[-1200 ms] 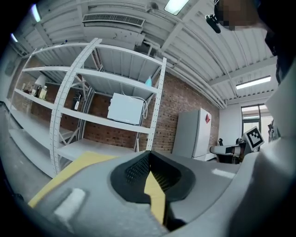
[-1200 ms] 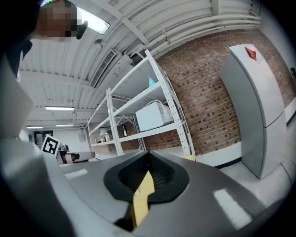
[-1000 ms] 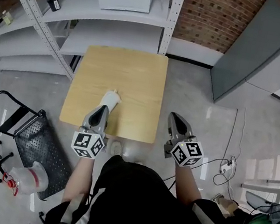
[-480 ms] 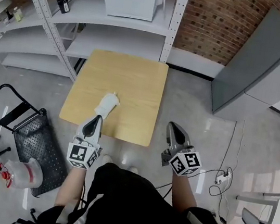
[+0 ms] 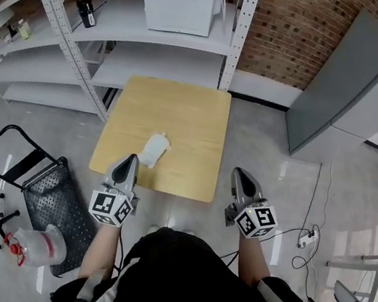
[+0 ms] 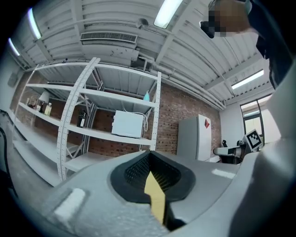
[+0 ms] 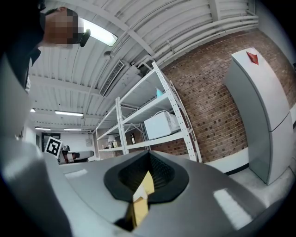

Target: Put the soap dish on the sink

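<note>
**Left gripper draws back from the soap dish**

1 second ago the tip of the left gripper (image 5: 129,161) stood right at the near end of the soap dish (image 5: 153,151). Now there is a clear gap between them, and the dish lies alone on the wooden table (image 5: 185,110), ahead of that tip and slightly to its right.

Both jaw pairs are pressed together and hold nothing. The right gripper (image 5: 242,177) hangs past the table's near right corner, well apart from the dish.

I judge that the dish is free of any grip. No sink shows in any view, so I cannot tell if this resting place is the wanted one.
</note>
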Demonstrator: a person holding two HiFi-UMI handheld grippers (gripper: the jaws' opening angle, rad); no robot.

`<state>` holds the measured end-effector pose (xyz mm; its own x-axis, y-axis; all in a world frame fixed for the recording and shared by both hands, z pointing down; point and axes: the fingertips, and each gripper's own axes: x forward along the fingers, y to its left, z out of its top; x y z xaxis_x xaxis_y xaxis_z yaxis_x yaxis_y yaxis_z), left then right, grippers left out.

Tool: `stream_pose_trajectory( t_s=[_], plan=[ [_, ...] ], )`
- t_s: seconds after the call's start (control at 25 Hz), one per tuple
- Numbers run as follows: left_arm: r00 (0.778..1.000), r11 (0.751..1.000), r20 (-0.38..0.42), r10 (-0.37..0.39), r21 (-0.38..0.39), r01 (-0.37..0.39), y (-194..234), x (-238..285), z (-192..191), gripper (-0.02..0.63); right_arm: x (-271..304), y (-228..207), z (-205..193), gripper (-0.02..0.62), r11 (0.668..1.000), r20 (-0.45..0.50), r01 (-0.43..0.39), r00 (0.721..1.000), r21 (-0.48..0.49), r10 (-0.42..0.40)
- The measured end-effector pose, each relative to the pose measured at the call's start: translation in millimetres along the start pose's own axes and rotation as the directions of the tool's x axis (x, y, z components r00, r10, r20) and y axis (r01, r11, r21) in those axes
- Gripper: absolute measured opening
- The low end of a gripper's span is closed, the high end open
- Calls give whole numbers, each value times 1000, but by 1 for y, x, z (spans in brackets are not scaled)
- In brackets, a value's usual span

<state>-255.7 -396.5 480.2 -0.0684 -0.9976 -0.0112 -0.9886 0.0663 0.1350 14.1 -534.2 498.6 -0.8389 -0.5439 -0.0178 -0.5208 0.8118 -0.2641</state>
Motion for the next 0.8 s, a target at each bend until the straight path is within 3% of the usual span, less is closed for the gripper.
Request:
stream_pose_trajectory(
  t_s=[0.2, 0.44, 0.8],
  plan=[
    [1000, 999, 17, -10, -50, 11, 13, -6, 3, -3, 13, 25, 4, 6, 1000, 11, -14, 1000, -16, 14],
    [999, 999, 27, -37, -37, 38, 20, -12, 5, 0, 19, 38, 9, 6, 999, 14, -9, 1000, -47, 10],
    [1000, 998, 29, -6, -59, 8, 37, -24, 5, 0, 34, 58, -1, 6, 999, -10, -33, 999, -38, 33]
  ],
)
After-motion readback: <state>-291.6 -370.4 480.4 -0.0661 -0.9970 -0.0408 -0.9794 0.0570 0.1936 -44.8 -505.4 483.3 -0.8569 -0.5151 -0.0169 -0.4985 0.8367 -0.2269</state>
